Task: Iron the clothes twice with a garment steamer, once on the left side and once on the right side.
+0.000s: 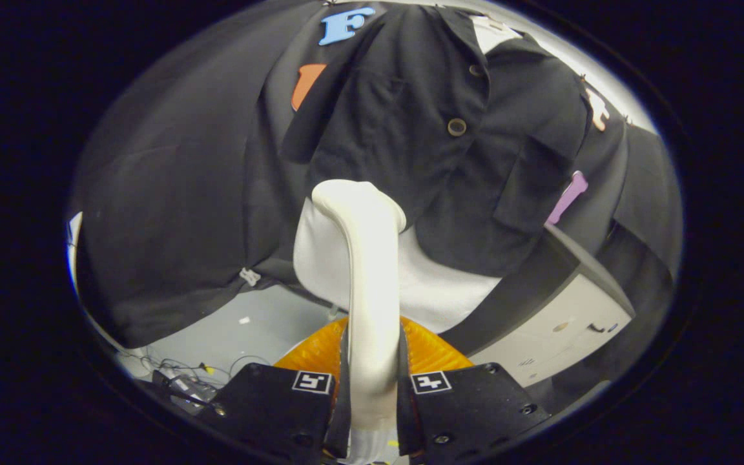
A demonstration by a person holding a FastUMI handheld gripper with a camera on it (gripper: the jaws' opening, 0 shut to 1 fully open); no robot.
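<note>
**A:** What are your fingers doing?

**B:** My gripper (372, 387) is clamped on the garment steamer (369, 278). Both fingers press against its white handle, one on each side, and the handle rises straight up between them.

**A:** And the head of it?

**B:** The handle curves over at the top, and the broad white head sits against the lower part of the black shirt (423, 129). I can't tell whether it touches the cloth, because the handle hides the meeting point.

**A:** Where is the shirt?

**B:** Beyond my fingers, hanging in front of the black cloth wall (172, 194). It has a buttoned front, with one button (456, 126) just above the steamer's head and to its right, and a pocket further right.

**A:** Anything nearer?

**B:** An orange ribbed thing (314, 352) lies just behind my fingers, under the handle. A pale box with a dark top (559, 323) stands to the right, and loose cables (185, 378) lie on the floor to the left.
</note>
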